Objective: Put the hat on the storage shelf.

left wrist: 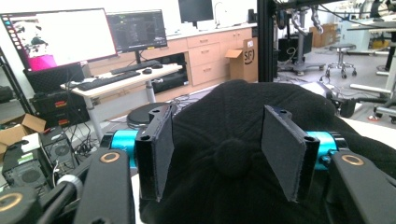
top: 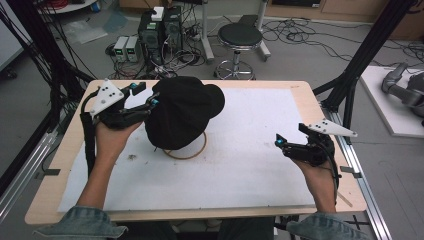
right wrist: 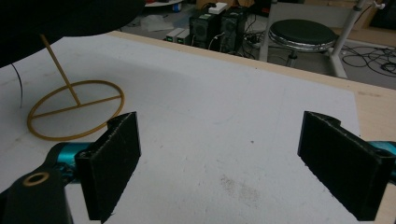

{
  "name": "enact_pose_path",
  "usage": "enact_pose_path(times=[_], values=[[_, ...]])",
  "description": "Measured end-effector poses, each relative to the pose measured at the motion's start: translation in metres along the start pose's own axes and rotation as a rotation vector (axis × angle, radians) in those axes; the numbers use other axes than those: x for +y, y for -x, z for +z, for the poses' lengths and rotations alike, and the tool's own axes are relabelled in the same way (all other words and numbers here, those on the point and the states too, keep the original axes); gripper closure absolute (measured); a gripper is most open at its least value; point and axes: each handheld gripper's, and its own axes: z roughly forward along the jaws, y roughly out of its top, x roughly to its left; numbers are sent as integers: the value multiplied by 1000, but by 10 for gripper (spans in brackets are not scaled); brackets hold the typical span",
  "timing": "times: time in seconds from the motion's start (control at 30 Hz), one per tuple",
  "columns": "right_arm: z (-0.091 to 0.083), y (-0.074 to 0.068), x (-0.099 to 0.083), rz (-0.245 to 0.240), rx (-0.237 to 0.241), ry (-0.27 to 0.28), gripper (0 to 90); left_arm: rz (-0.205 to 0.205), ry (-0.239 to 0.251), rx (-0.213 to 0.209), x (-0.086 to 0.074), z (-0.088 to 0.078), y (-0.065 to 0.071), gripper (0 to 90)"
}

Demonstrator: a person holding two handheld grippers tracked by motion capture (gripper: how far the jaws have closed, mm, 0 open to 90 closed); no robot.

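While black cap (left wrist: 243,140) sits on wire stand (top: 186,150), my left gripper (left wrist: 229,154) straddles crown, jaws parted, pads clear; right gripper (right wrist: 233,163) wide apart, empty.

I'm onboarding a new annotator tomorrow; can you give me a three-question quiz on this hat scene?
1. True or false: the black cap sits on a wooden stand with a ring base.
2. Which gripper is at the cap? A) left B) right C) both
3. What lies between the right gripper fingers?

Key:
1. True.
2. A: the left gripper has its fingers either side of the cap's crown, not pressing on it.
3. Nothing; it is open above the bare white mat, away from the cap.
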Motion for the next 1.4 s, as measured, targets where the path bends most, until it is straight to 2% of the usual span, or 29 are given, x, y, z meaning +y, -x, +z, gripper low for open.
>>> enact_pose_path(times=[0.23,0.5,0.67,0.87,0.93,1.27,1.4], values=[[1,0,-1,2,-1,-2,131,-20,-6,29,-7,-22,-13,377],[2,0,0,-1,-3,-3,131,-52,-43,76,-27,-46,-26,345],[2,-1,-1,5,0,-10,130,-59,-60,93,-38,-58,-27,331],[2,0,-1,5,-6,-8,131,-92,-67,83,-51,-69,-27,282],[3,-1,-1,-2,-2,-6,130,-92,-76,92,-56,-74,-27,271],[15,-5,-4,-5,4,-26,127,-161,-124,153,-82,-94,-33,196],[19,-4,-7,-3,7,-33,125,-171,-127,155,-87,-100,-35,189]])
